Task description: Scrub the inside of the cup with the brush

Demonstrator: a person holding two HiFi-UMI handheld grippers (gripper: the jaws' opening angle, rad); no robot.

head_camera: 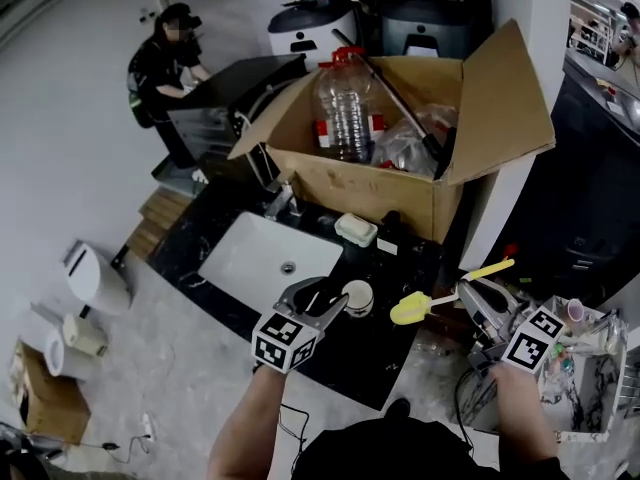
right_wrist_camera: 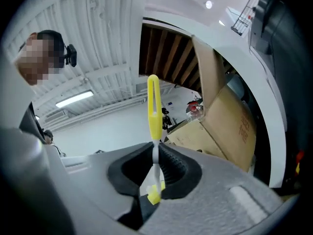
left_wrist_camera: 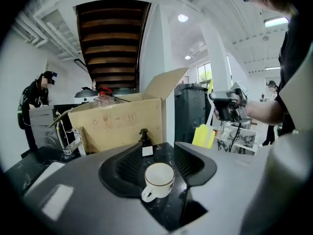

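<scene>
A white cup (head_camera: 357, 296) with a thin dark rim stands upright on the black counter (head_camera: 370, 353), its handle toward me. My left gripper (head_camera: 328, 299) is open and straddles it. In the left gripper view the cup (left_wrist_camera: 159, 178) sits between the two dark pads with a gap on each side. To the right, my right gripper (head_camera: 478, 298) is shut on the thin stem of a yellow brush (head_camera: 412, 308), whose yellow head points left toward the cup and hangs above the counter. In the right gripper view the brush (right_wrist_camera: 153, 109) runs straight out between the pressed pads of my right gripper (right_wrist_camera: 155, 163).
A white sink (head_camera: 262, 260) with a tap (head_camera: 283, 203) lies left of the cup. Behind stand a soap dish (head_camera: 356, 229) and an open cardboard box (head_camera: 400, 183) holding a plastic bottle (head_camera: 345, 108). A pump bottle (left_wrist_camera: 144, 137) is beyond the cup. A person (head_camera: 165, 63) works far left.
</scene>
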